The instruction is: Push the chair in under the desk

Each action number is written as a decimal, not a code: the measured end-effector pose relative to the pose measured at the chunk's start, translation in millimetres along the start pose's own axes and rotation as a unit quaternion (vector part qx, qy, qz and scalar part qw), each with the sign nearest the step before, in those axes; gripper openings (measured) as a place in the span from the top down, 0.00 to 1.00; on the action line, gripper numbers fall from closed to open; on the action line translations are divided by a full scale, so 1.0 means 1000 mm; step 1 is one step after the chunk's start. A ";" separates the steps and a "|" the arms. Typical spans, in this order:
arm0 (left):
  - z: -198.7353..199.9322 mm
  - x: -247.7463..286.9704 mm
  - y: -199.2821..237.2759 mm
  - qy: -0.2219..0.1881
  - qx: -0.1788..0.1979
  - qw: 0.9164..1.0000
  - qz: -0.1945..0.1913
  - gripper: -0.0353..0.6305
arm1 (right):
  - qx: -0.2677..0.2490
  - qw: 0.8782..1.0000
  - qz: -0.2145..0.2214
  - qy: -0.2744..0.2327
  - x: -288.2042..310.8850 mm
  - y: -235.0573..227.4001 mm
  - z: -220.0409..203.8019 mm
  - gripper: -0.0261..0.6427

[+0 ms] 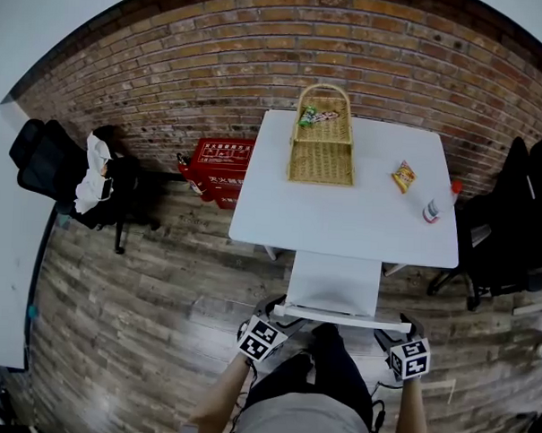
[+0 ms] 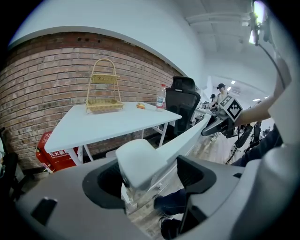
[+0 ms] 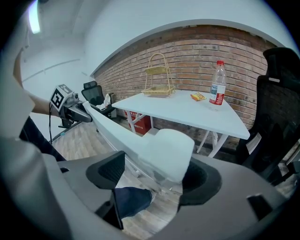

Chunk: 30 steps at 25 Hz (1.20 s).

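Chair [image 1: 334,281] sits at near edge of desk [image 1: 343,219]; L gripper [image 2: 149,174] & R gripper [image 3: 157,172] jaws wide, each straddling a top corner of chair back

A red-brown brick wall [image 1: 170,54] runs across the far side of the room, with plain white wall [image 1: 47,13] above it. The floor [image 1: 141,313] is grey-brown wooden planks with a slight sheen. At the far left, a black office chair [image 1: 49,165] carries a white cloth [image 1: 93,181]. A red box [image 1: 217,168] sits on the floor against the bricks. Another black office chair [image 1: 508,230] stands at the right. A white table [image 1: 5,244] fills the left edge. A bright ceiling lamp [image 3: 33,16] glows overhead.
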<state>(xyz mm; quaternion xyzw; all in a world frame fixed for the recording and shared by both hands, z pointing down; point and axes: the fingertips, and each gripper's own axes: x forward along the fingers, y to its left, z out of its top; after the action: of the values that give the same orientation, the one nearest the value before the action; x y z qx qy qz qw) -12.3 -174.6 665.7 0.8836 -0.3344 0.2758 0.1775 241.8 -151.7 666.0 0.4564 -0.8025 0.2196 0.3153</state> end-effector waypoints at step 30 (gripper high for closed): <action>0.059 0.064 0.049 0.019 -0.024 0.999 0.019 0.42 | -0.007 1.000 0.021 0.014 0.051 -0.074 0.062 0.43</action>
<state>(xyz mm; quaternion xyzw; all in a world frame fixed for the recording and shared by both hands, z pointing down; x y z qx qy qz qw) 15.9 -270.4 664.4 0.8673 -0.3540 0.2874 0.1995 267.8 -257.8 663.2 0.4343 -0.8088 0.2266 0.3252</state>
